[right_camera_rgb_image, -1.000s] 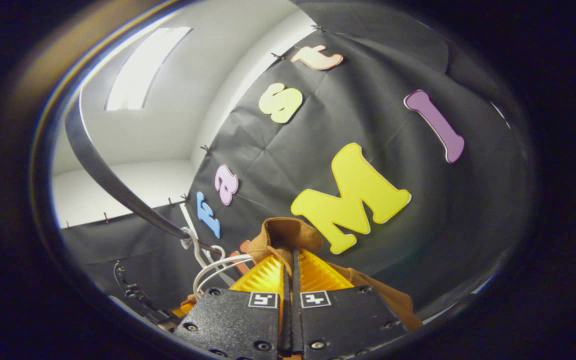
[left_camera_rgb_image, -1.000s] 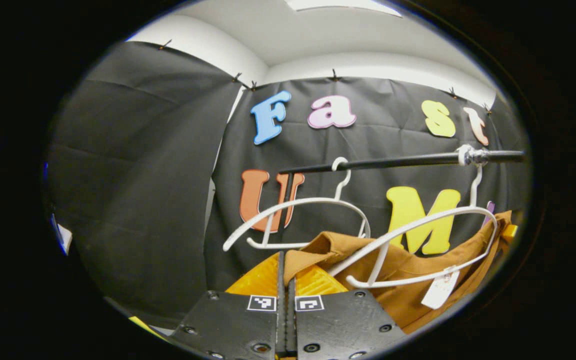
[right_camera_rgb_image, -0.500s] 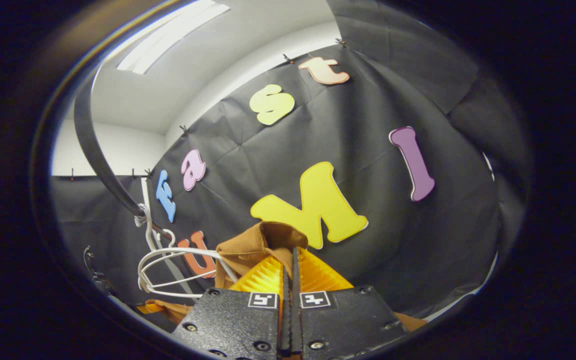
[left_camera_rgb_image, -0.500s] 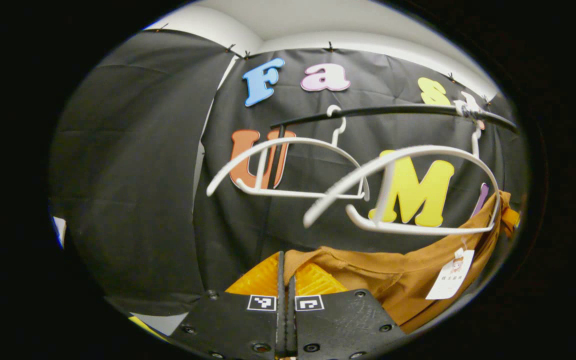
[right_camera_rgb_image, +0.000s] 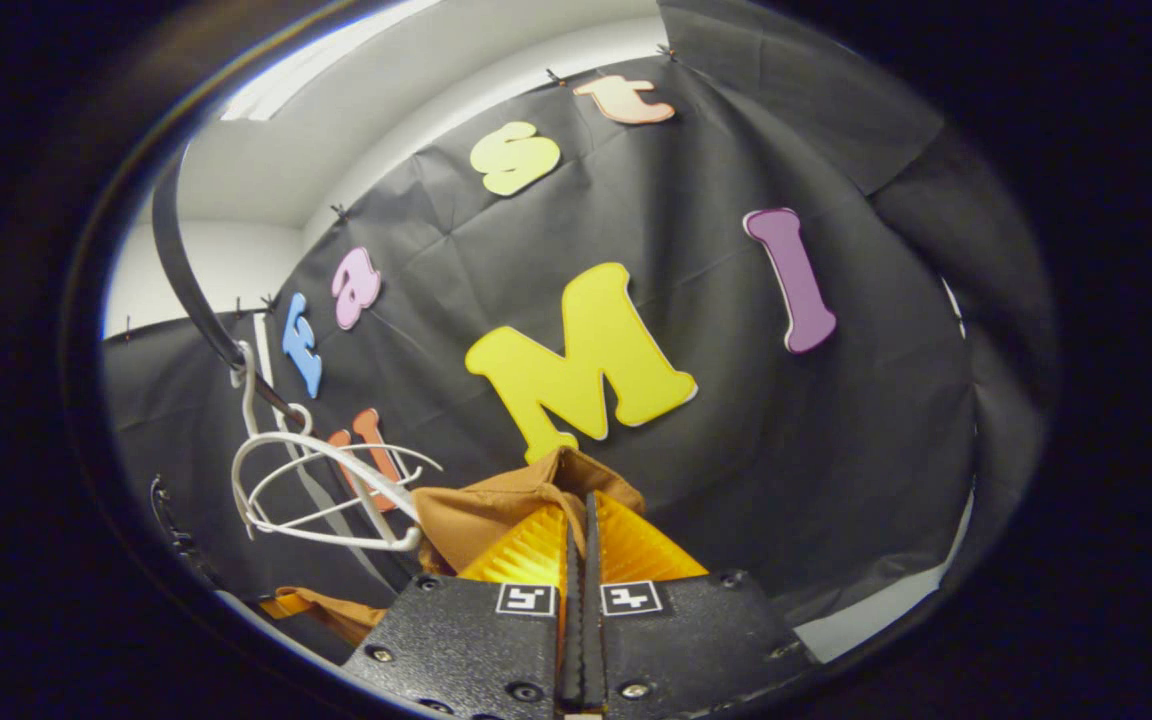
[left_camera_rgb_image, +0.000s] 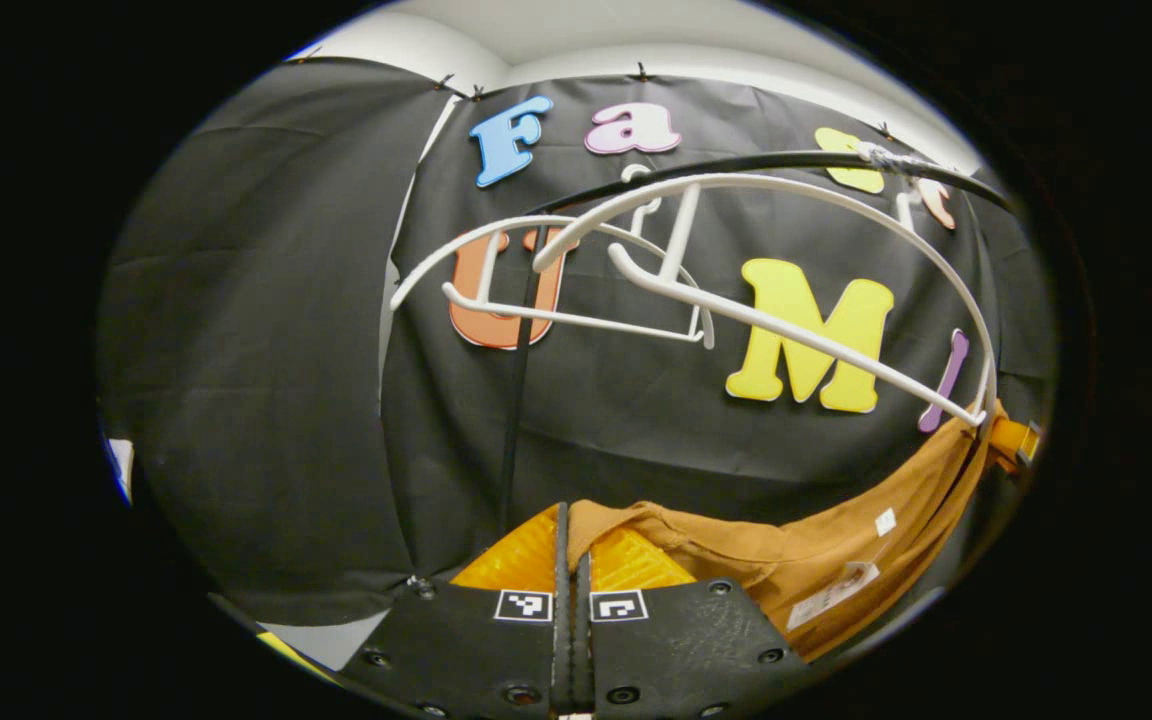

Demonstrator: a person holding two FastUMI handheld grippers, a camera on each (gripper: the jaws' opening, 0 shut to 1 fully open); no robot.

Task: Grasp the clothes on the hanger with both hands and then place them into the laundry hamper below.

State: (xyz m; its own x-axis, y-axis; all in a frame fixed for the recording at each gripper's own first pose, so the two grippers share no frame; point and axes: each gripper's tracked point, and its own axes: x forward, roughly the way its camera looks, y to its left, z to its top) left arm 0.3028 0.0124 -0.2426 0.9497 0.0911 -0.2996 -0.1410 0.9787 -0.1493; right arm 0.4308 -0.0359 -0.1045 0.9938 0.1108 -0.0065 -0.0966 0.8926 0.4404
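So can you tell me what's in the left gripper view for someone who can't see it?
The left gripper has its jaws shut on a corner of a brown garment. The cloth stretches off to the right, below two white hangers on a black rail.

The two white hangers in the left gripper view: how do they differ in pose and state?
The nearer hanger is tilted, its right end caught in the brown garment; the farther hanger hangs nearly level and bare. The nearer one looks larger, the farther smaller. Both are white and hang from the black rail.
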